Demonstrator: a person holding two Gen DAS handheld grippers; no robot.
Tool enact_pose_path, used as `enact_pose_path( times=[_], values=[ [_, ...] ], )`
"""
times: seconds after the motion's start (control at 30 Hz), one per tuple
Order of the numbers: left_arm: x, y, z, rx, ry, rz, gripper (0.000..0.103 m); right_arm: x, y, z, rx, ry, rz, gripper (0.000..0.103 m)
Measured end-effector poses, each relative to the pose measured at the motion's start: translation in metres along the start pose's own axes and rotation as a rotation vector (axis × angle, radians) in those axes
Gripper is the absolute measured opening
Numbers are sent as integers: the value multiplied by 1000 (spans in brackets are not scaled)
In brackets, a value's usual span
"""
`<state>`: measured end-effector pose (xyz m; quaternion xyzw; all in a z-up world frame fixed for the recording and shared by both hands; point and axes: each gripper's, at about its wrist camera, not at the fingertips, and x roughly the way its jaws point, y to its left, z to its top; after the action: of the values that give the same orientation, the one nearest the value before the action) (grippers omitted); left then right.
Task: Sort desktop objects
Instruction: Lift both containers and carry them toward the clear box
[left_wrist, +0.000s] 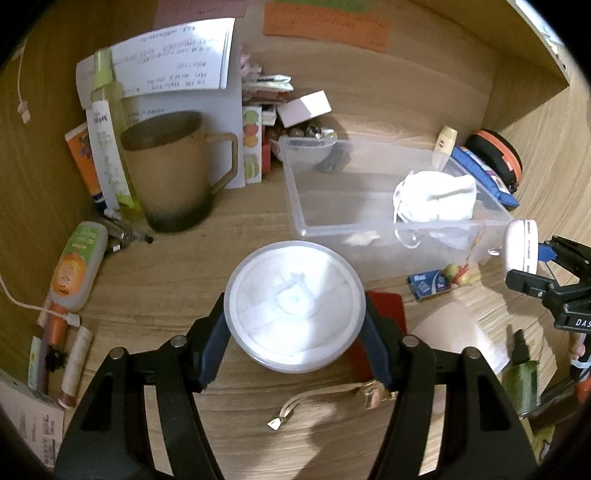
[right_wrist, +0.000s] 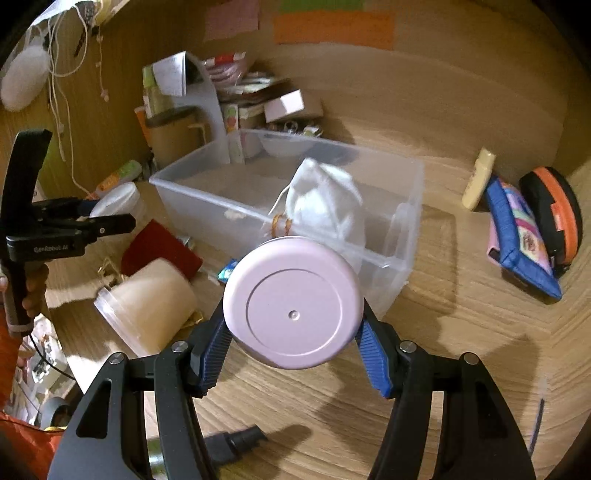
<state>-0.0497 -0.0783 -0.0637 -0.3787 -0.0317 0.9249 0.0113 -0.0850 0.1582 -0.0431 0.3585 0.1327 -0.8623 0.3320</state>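
In the left wrist view my left gripper (left_wrist: 295, 306) is shut on a round white translucent jar (left_wrist: 293, 291), its blue pads pressing both sides just above the wooden desk. In the right wrist view my right gripper (right_wrist: 293, 314) is shut on a round pink jar (right_wrist: 293, 302), held in front of the near wall of a clear plastic bin (right_wrist: 192, 199). A white face mask (right_wrist: 325, 199) lies in the bin. The bin (left_wrist: 295, 206) and mask (left_wrist: 436, 199) sit beyond the white jar. Each view shows the other gripper at its edge: the right (left_wrist: 532, 264) and the left (right_wrist: 107, 214).
A brown mug (left_wrist: 170, 170), tall bottles and papers stand at the back left. A lotion bottle (left_wrist: 77, 266) lies at the left. A red pouch (left_wrist: 388, 306) and a tipped clear canister (right_wrist: 147, 299) lie near the bin. A blue pouch (right_wrist: 517, 229) and an orange-black case (right_wrist: 554, 218) lie right.
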Motion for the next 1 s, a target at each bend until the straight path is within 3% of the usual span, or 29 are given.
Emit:
enact_pose_path(
  times=[0.53,1.0],
  values=[
    [-25,-25,43,37,-100,-18,65,-29,-41,31,49,-110,-22,59],
    [-11,-44,85,77,-130,-34,65,-6,-57,62,45,-120,-4,59]
  ],
)
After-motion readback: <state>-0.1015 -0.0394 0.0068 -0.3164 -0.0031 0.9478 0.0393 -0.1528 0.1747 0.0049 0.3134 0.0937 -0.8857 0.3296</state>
